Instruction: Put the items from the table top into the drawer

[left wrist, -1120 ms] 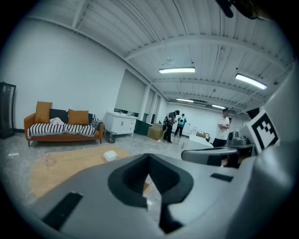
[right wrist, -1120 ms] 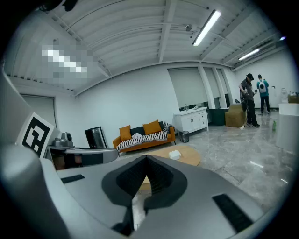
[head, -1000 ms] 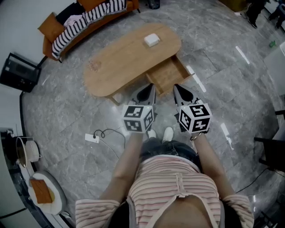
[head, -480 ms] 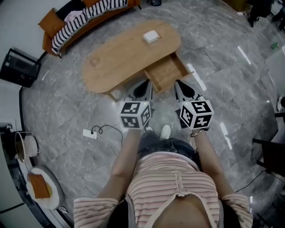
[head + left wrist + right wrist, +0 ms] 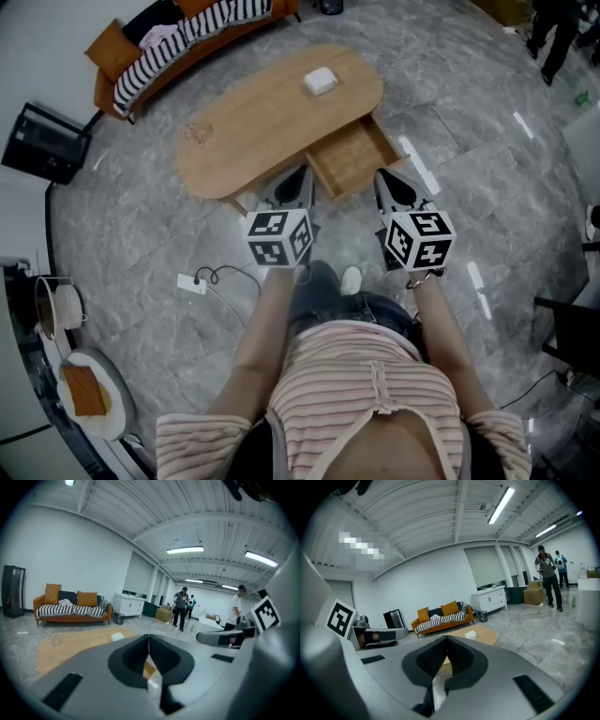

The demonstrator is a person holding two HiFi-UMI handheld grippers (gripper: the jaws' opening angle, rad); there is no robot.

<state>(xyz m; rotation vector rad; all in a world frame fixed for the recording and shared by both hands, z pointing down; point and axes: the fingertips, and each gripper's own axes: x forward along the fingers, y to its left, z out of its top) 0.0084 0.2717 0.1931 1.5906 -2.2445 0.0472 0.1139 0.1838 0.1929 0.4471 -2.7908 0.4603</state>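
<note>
A small white box [image 5: 320, 82] lies near the far end of the oval wooden table [image 5: 253, 127]. The table's drawer [image 5: 352, 155] stands pulled out toward me, and what shows of its inside is bare wood. My left gripper [image 5: 304, 172] hovers shut and empty just short of the table's near edge, left of the drawer. Level with it, my right gripper [image 5: 380, 176] is also shut and empty beside the drawer's front right corner. In the left gripper view the white box [image 5: 117, 636] sits on the table beyond the left gripper [image 5: 149, 637]. In the right gripper view the box [image 5: 470, 634] lies past the right gripper [image 5: 447, 638].
An orange sofa [image 5: 178, 33] with a striped blanket stands behind the table. A black case [image 5: 42, 141] leans at the left wall. A white power strip [image 5: 192, 284] with its cable lies on the grey floor by my left leg. People [image 5: 180, 607] walk far off.
The right gripper has edged forward toward the drawer front. The left gripper has barely shifted. Both stay shut and empty, and one of my feet has stepped forward.
</note>
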